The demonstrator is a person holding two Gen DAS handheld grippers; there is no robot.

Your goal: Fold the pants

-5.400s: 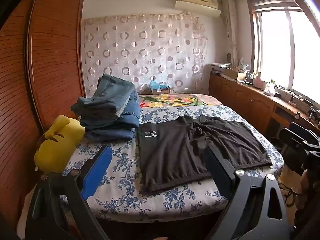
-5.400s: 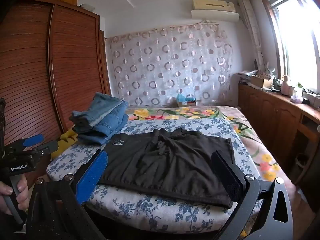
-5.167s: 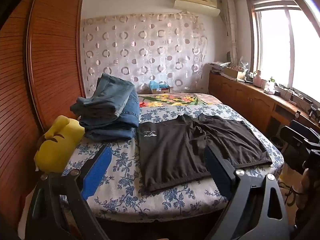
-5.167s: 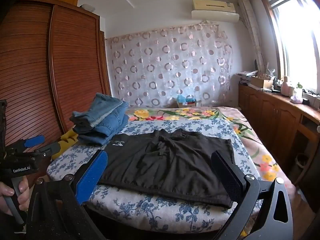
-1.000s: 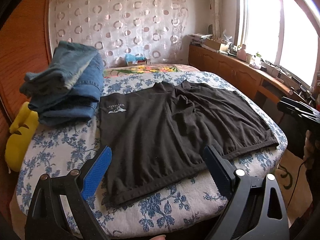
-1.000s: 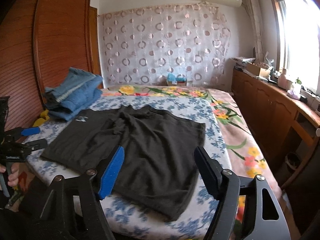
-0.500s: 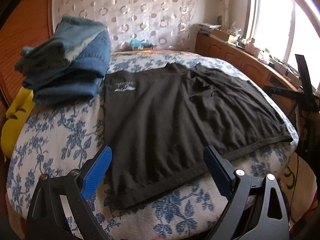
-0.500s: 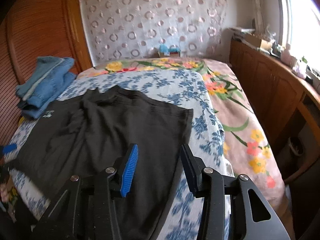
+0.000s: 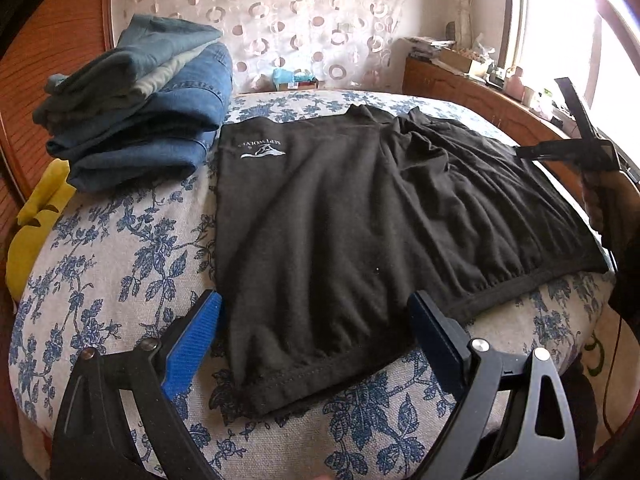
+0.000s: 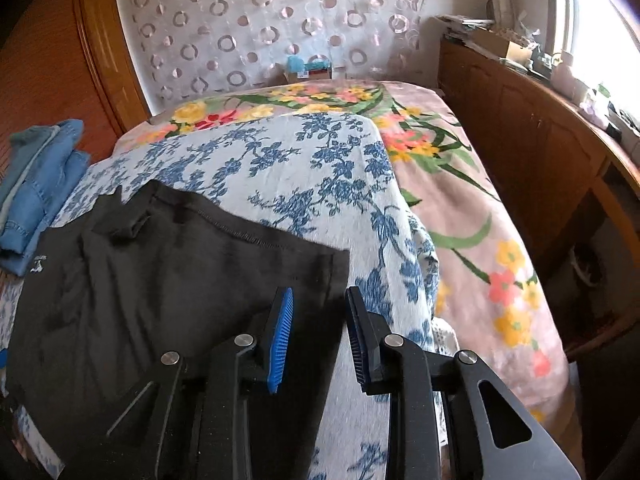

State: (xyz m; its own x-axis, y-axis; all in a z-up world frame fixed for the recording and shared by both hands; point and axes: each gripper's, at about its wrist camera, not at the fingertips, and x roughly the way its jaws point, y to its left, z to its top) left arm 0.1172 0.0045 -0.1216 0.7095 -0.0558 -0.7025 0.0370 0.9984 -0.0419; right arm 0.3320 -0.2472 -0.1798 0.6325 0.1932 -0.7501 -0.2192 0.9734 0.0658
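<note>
While spread flat, black pants lie crosswise on the bed.

Both cameras now much closer over the black shorts, aimed more steeply down at the bed. Left gripper, wide open as before, now hovering at the near waistband corner. Right gripper now over the shorts' right edge, jaws narrowed from wide and closing, pads not yet pressing cloth.

One pair of black pants on the bed, one stack of folded jeans beside it, two grippers.
</note>
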